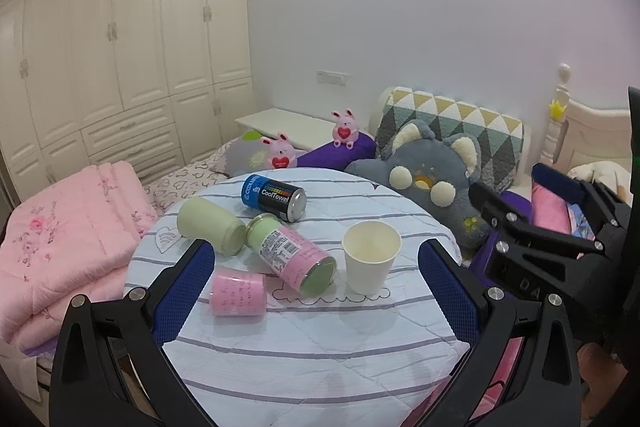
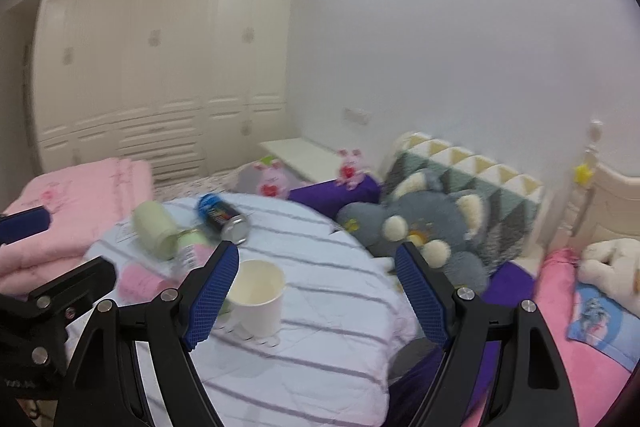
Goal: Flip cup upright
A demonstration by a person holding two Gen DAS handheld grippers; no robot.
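A cream paper cup (image 1: 371,257) stands upright, mouth up, on the round table with a striped cloth (image 1: 320,355). My left gripper (image 1: 316,267) is open and empty, its blue-padded fingers wide apart, back from the cup. The cup also shows in the right wrist view (image 2: 258,297), just right of my left finger pad. My right gripper (image 2: 318,269) is open and empty, above the table's right side. It also shows in the left wrist view (image 1: 532,203) at the right edge.
Lying on the table: a pale green jar (image 1: 210,225), a pink and green jar (image 1: 294,259), a small pink jar (image 1: 239,295) and a blue and black CoolTowel can (image 1: 276,197). A folded pink quilt (image 1: 60,243) lies left. A grey plush pillow (image 1: 436,183) sits right.
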